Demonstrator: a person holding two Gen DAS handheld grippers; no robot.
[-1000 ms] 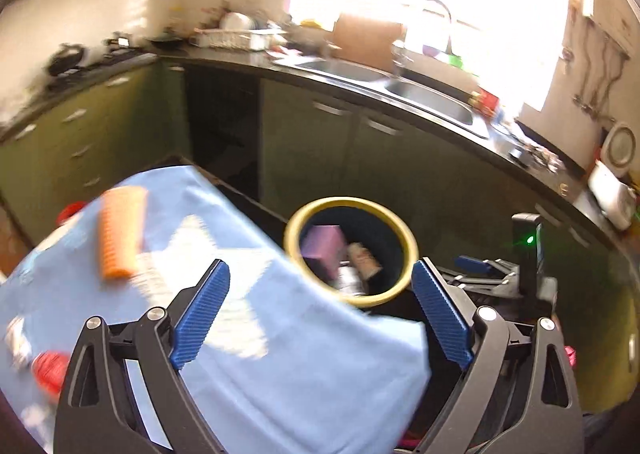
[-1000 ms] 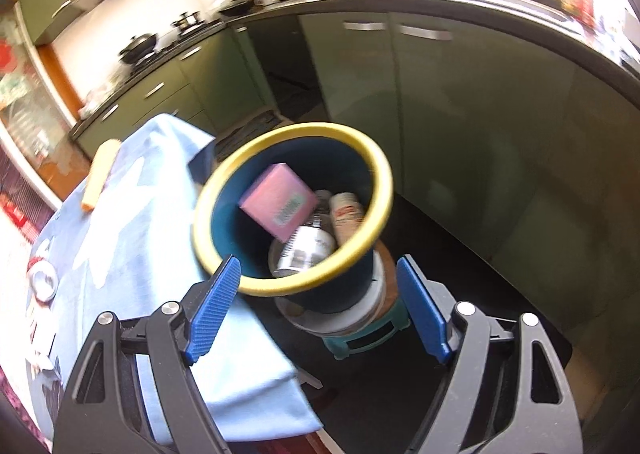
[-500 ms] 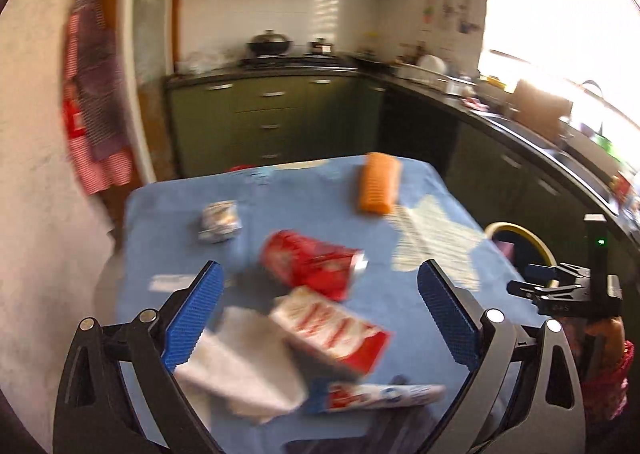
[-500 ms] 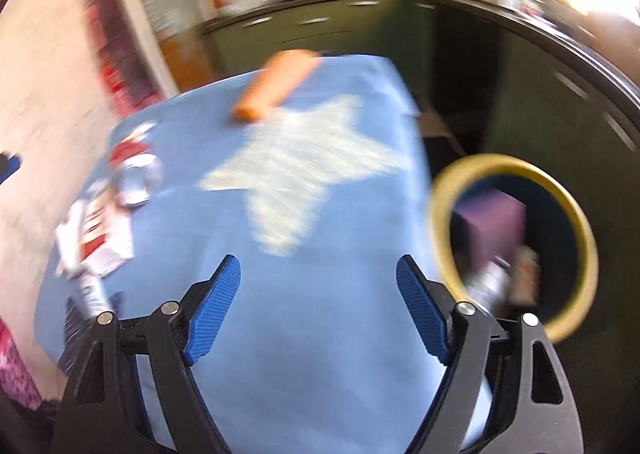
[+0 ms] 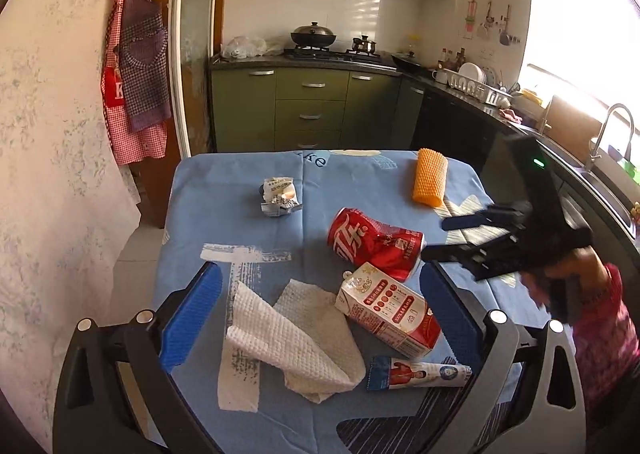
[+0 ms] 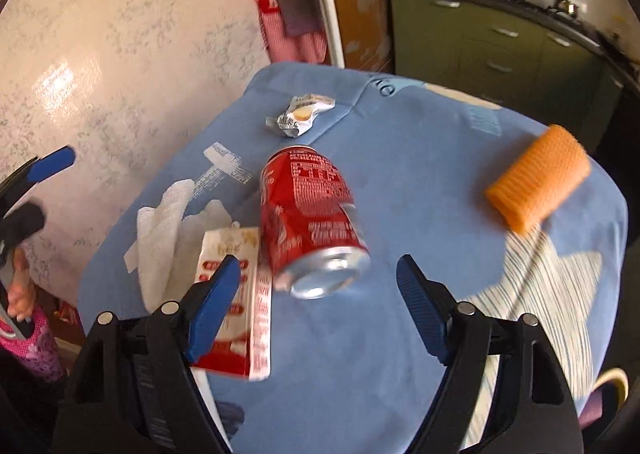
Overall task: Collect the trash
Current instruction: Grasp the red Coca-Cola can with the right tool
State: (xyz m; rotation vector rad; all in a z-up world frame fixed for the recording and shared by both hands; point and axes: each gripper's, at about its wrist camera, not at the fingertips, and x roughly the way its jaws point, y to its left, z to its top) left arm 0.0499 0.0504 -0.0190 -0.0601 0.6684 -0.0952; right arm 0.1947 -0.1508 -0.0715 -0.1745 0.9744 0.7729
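Observation:
On the blue tablecloth [image 5: 240, 222] lie a dented red cola can [image 5: 376, 244], a red-and-white carton [image 5: 390, 316], a white paper towel [image 5: 292, 338], a toothpaste tube [image 5: 418, 372], a crumpled wrapper [image 5: 280, 194] and an orange foam sleeve [image 5: 430, 182]. My left gripper [image 5: 320, 294] hangs open above the towel and carton, gripping nothing. My right gripper [image 6: 318, 270] is open too, with the can [image 6: 312, 210] just ahead of its fingers and the carton [image 6: 232, 294] under its left finger. It shows in the left wrist view as the right gripper [image 5: 480, 238] beside the can.
A marbled wall [image 5: 60, 174] runs along the table's left side. Green cabinets [image 5: 312, 110] and a stove counter stand behind it. The bin's yellow rim [image 6: 608, 378] peeks past the table's near right corner. A hand in a pink sleeve [image 5: 600, 318] holds the right gripper.
Both views have swung away from the yellow-rimmed bin and onto the table with the trash. The right gripper now hangs over the can; both stay open and hold nothing.

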